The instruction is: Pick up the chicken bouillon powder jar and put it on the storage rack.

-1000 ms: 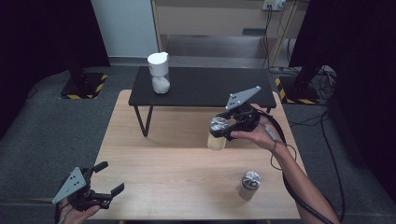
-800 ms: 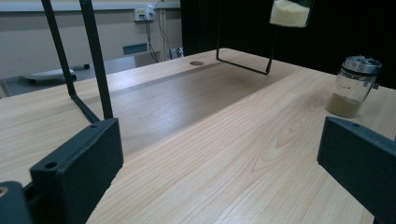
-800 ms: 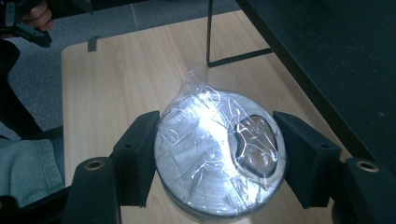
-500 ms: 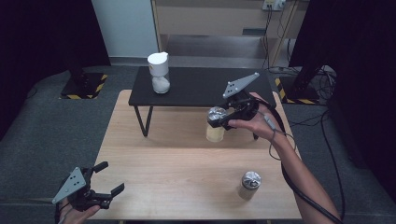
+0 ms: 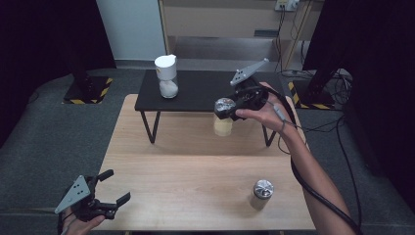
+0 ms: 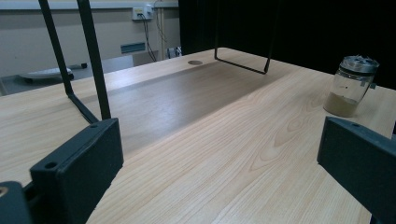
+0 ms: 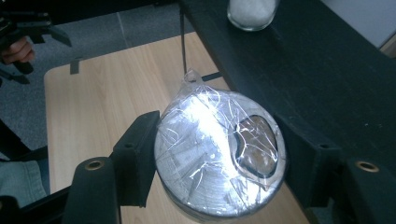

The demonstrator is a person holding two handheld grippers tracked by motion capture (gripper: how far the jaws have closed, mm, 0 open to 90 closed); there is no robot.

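Clamping a jar (image 5: 223, 117) by its foil-wrapped lid (image 7: 219, 151), my right claw (image 5: 226, 108) holds it in the air with one jaw pressed on each side of the lid. The jar hangs below the claw, its pale contents over the wooden table (image 5: 195, 161), just in front of the black shelf (image 5: 195, 90) that stands on the table's far half. My left claw (image 5: 110, 187) rests low at the near corner of the table with its jaws wide apart and nothing between them.

From above, the held jar's glass body and cream filling are plain; my right gripper view looks down on the crinkled foil and clear film over the lid, with the black shelf top close beyond the claw and the bottom of a white-filled jar (image 7: 252, 11) standing on it. My left gripper view looks level across the wood grain to a second foil-lidded jar (image 6: 351, 86) with brownish powder, standing well off past the farther jaw, and to the shelf's thin black legs (image 6: 93, 56).

Grey carpet (image 5: 58, 142) surrounds the table, with black curtains at both sides and a pale wall beyond.
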